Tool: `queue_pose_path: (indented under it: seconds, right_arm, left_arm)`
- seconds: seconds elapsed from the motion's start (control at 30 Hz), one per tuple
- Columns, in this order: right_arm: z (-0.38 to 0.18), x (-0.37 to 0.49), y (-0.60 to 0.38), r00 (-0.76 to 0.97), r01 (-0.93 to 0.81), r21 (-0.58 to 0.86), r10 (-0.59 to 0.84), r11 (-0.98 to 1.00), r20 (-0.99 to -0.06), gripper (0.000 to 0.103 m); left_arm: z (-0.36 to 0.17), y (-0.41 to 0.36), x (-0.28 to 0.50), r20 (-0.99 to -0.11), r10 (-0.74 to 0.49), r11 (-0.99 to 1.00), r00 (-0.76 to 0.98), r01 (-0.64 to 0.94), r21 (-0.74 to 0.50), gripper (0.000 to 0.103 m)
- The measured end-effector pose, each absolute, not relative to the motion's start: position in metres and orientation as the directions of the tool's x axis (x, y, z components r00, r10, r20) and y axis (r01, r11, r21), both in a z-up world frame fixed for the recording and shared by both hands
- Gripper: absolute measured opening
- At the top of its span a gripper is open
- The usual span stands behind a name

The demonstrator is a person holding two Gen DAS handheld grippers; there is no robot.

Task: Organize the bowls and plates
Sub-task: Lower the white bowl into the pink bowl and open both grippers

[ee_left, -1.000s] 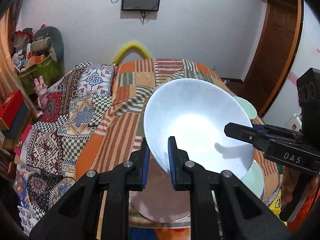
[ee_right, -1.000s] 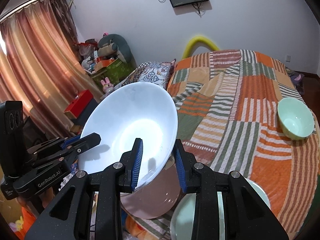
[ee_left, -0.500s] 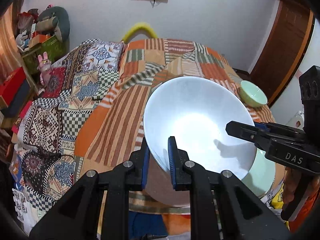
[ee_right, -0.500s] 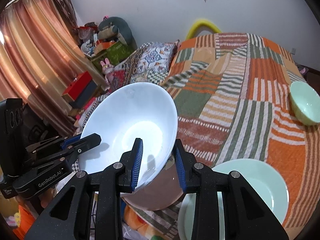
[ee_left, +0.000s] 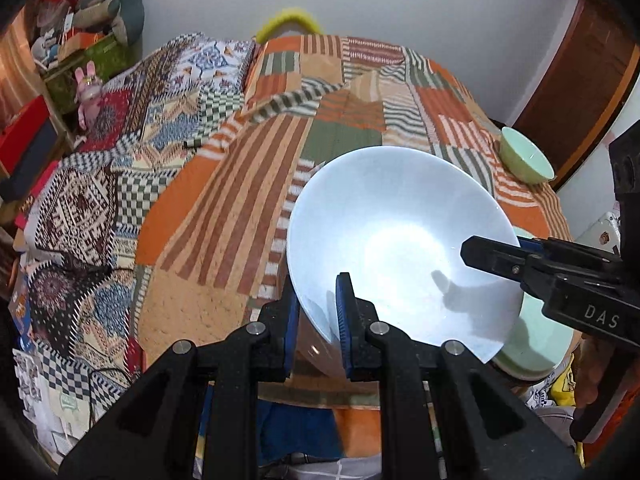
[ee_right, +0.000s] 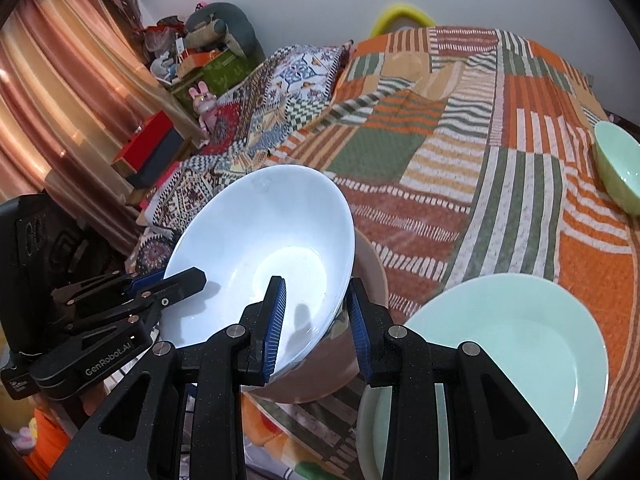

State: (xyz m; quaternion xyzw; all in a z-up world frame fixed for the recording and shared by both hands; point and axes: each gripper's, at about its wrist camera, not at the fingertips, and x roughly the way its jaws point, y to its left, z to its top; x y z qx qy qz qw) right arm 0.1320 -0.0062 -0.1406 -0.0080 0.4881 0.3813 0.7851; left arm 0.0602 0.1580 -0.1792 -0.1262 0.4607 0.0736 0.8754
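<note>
Both claws (ee_left: 316, 312) (ee_right: 316, 320) on smooth round white bowl (ee_left: 400, 248)

A home bedroom: patchwork-quilted bed (ee_left: 320, 128), curtains (ee_right: 60, 92), stuffed toys (ee_left: 86, 88).

I look across a wide bed under an orange, green and cream striped patchwork blanket (ee_left: 360, 92), with a checkered, tile-patterned quilt (ee_right: 280, 92) along its left side. Behind stands a plain white wall (ee_left: 420, 4). Coppery-pink pleated curtains (ee_right: 60, 92) glow at the left, and a brown wooden door (ee_left: 576, 80) stands at the right.
</note>
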Motion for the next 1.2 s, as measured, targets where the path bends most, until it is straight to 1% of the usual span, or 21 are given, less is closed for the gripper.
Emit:
queue_pose_path:
  seconds: [0.37, 0.9, 1.07, 1.2]
  right_arm:
    - [-0.156, 0.129, -0.004, 0.207, -0.601, 0.348, 0.561, 0.719, -0.802, 0.029]
    - [-0.17, 0.132, 0.002, 0.192, -0.596, 0.332, 0.531, 0.731, -0.825, 0.031]
    - [-0.171, 0.132, 0.003, 0.191, -0.596, 0.332, 0.53, 0.732, -0.826, 0.031]
    - [-0.172, 0.133, 0.005, 0.188, -0.599, 0.33, 0.528, 0.73, -0.828, 0.031]
  left_arm:
    - [-0.204, 0.156, 0.062, -0.856, 0.0, 0.954, 0.517, -0.256, -0.154, 0.016]
    - [-0.216, 0.16, 0.072, -0.869, -0.009, 0.951, 0.495, -0.263, -0.16, 0.017]
    - [-0.217, 0.162, 0.076, -0.869, -0.016, 0.948, 0.494, -0.268, -0.171, 0.019]
    - [-0.218, 0.163, 0.076, -0.867, -0.033, 0.946, 0.497, -0.265, -0.188, 0.026]
